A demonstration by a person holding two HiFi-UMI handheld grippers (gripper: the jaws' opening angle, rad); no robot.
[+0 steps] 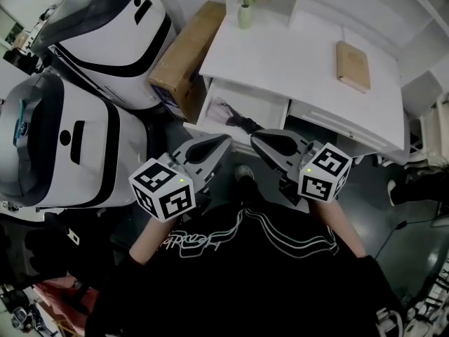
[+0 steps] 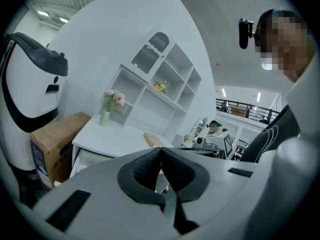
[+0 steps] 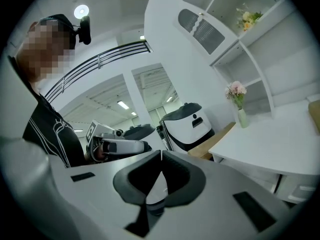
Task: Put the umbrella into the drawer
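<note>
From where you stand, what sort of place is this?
Probably a lab or test hall with a mock home corner: a white desk with an open drawer and flower vase stands beside big white machines, with a mezzanine railing behind.

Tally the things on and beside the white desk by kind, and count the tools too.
White machines: 2
Cardboard box: 1
Vase of flowers: 1
Tan book: 1
Tools: 2, the left tool and the right tool
Total: 7
</note>
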